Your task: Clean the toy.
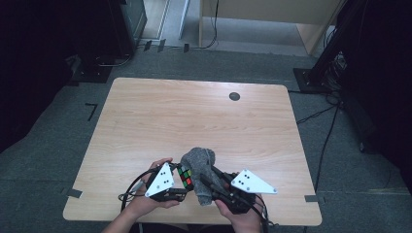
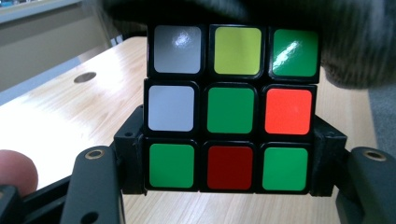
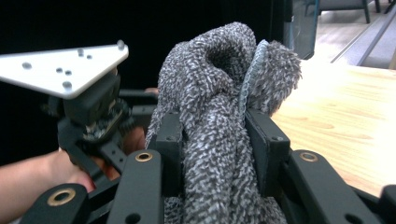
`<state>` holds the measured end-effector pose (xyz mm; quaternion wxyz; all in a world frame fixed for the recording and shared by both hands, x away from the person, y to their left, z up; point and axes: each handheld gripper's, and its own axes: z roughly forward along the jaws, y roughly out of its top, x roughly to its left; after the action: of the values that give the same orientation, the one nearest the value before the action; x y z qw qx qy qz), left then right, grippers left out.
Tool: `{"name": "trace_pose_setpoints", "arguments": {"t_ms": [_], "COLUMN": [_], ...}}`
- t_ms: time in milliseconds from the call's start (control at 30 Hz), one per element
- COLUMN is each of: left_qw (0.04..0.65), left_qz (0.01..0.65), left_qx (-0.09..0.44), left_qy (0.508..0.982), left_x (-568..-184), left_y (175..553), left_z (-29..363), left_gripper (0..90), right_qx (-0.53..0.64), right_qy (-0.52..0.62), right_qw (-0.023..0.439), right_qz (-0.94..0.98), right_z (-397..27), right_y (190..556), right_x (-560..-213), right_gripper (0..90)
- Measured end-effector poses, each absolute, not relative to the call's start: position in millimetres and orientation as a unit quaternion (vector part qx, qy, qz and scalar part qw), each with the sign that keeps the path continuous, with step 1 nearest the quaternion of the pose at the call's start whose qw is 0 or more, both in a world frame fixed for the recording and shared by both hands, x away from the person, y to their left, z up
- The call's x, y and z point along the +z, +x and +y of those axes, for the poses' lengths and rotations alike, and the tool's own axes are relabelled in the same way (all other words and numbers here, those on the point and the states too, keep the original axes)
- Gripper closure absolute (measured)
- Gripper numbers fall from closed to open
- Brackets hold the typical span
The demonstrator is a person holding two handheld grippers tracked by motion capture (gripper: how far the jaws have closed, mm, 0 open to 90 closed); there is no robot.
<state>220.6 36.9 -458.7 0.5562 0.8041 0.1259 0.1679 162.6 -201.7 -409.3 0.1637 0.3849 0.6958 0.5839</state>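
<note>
A: What is nearest to the person, and how far is the work?

B: At the near edge of the table (image 1: pixel 145 121) the left gripper (image 1: pixel 176 193) pinches a puzzle cube (image 2: pixel 231 112), its jaws pressed on the two sides of the cube. The cube is held above the wood, with a green, red and green row at the bottom.

A: And the other hand?

B: The right gripper (image 3: pixel 212 140) pinches a grey fluffy cloth (image 3: pixel 219 107) between its pads. The cloth stands up in a bunch and lies against the top and far side of the cube, just beside it.

A: So the wiping is going on?

B: I judge yes: both things are already gripped and brought together. How many faces are wiped I cannot tell. Putting both things down is still left.

A: Farther away?

B: Only a small dark round hole (image 1: pixel 234 96) near the far edge.
</note>
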Motion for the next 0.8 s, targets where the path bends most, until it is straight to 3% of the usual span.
{"name": "trace_pose_setpoints", "arguments": {"t_ms": [300,567,800], "left_qw": [0.577,0.554,0.565], "left_qz": [0.139,0.130,0.130], "left_qx": [0.162,0.169,0.173], "left_qy": [0.788,0.804,0.796], "left_x": [-454.4,-459.9,-453.7], "left_y": [225.6,222.0,220.0], "left_z": [46.7,37.5,44.0], "left_gripper": [33.8,33.9,33.8], "right_qx": [0.561,0.602,0.598], "right_qy": [0.457,0.397,0.417], "right_qw": [0.159,0.154,0.132], "right_qz": [0.672,0.676,0.672], "right_z": [-226.0,-209.9,-214.3], "right_y": [178.7,162.7,171.9], "right_x": [-427.0,-408.4,-420.3], "right_gripper": [62.1,61.8,61.9]}}
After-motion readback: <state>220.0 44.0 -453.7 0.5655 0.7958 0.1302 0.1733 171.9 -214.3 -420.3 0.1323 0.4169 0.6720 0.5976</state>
